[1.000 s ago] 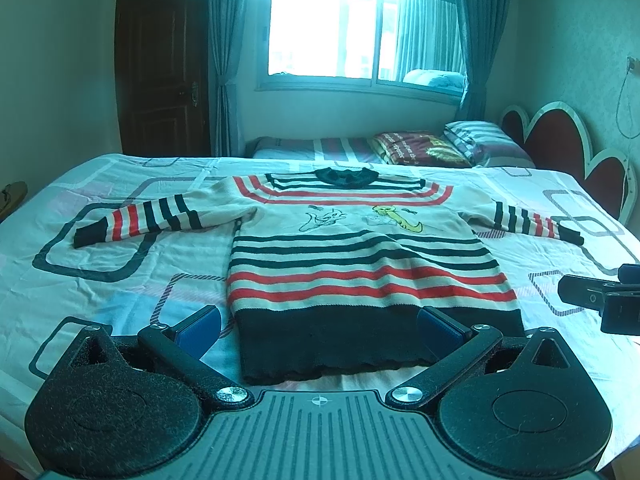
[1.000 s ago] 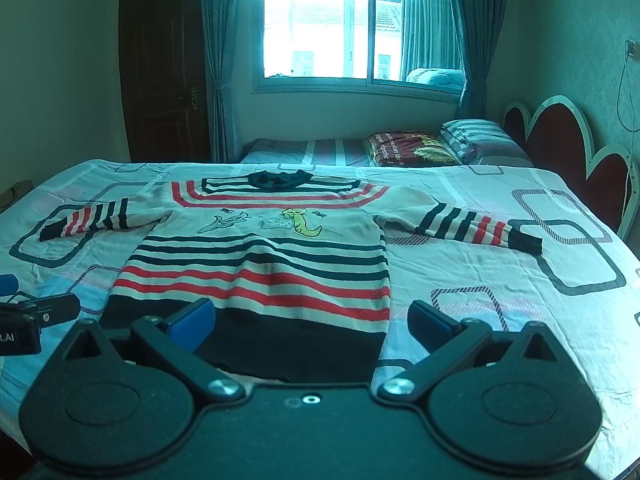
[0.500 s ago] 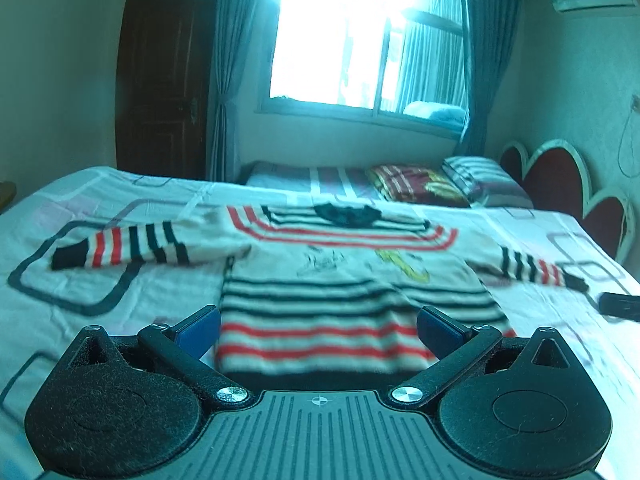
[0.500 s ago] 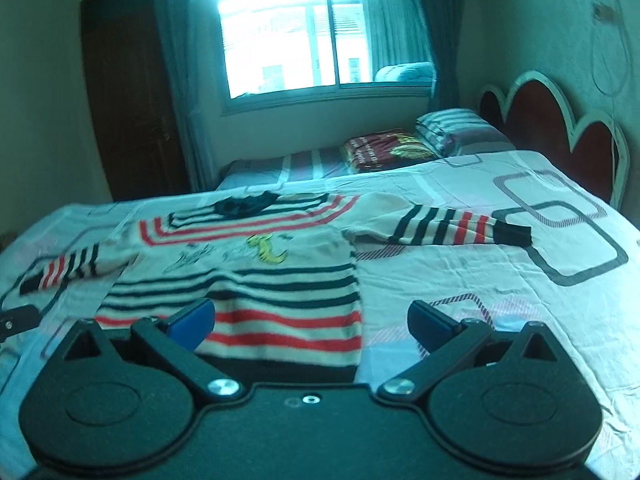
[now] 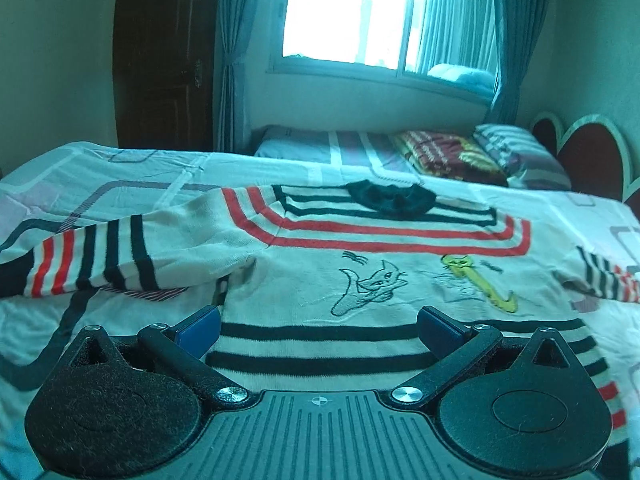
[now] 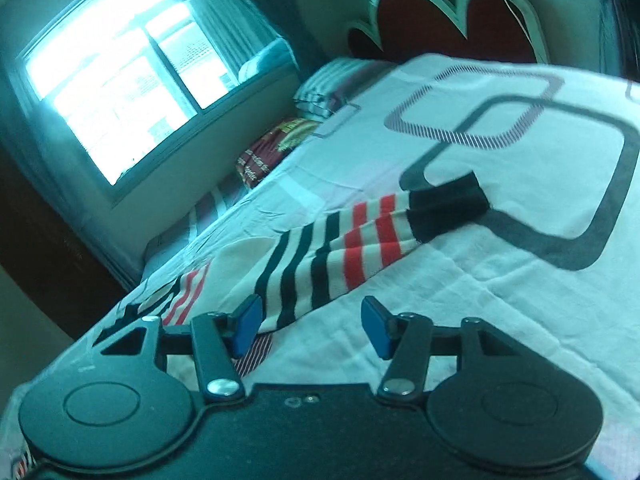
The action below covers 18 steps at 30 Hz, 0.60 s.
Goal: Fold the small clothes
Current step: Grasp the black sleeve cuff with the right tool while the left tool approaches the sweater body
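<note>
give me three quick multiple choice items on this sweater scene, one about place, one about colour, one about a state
1. Where does the sweater lie?
A. spread flat on the bed sheet
B. hanging at the window
C. folded on a pillow

2. What colour is the cuff at the end of the sleeve in the right wrist view?
A. yellow
B. dark, near black
C. plain white

3. How do the jaws of the right gripper stand?
A. clamped on the cuff
B. apart, pressing on nothing
C. shut tight on the sheet

Answers:
1 A, body and sleeves lie spread out on the patterned sheet.
2 B, the sleeve's red and dark stripes end in a dark band.
3 B, a clear gap shows between its blue pads, though the jaws have just been closing; the sleeve's edge only lies by the left pad.
</note>
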### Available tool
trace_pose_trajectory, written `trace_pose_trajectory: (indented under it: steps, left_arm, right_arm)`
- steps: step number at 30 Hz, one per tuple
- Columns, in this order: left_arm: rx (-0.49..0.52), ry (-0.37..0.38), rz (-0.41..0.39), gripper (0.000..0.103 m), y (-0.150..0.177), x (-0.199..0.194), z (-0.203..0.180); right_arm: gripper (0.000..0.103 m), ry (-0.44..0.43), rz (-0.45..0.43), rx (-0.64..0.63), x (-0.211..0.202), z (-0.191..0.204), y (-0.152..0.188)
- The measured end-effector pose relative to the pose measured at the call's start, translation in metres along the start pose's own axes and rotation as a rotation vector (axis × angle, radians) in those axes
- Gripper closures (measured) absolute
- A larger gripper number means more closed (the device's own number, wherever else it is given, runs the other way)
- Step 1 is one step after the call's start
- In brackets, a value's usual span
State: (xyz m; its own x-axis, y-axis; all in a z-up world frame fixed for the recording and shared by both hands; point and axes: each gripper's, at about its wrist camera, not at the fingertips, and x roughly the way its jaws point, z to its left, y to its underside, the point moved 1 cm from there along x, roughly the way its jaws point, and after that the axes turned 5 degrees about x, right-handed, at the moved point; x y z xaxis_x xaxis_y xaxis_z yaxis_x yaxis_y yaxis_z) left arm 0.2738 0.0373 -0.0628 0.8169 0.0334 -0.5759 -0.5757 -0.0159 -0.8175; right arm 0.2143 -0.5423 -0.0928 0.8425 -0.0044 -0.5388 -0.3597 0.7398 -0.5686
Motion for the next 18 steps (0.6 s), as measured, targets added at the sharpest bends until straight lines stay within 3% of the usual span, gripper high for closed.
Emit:
trace_pose_trajectory:
  steps: [4, 6, 12, 18]
  left_arm:
    - [0.005, -0.005, 0.038, 0.0, -0.003, 0.036, 0.0]
    - [0.011, -0.007, 0.053, 0.0, -0.001, 0.049, -0.002]
    - [-0.005, 0.023, 0.085, 0.0, 0.003, 0.069, -0.008]
    - [0.006, 0.049, 0.092, 0.0, 0.001, 0.075, -0.019]
  right_arm:
    - [0.047, 0.011, -0.031, 0.294, 0.042, -0.055, -0.014]
    - [0.06, -0.004, -0.052, 0.348, 0.056, -0.071, -0.018]
    - [0.072, 0.016, -0.089, 0.351, 0.077, -0.074, -0.03]
    - [0.074, -0.024, -0.107, 0.378, 0.076, -0.076, -0.024]
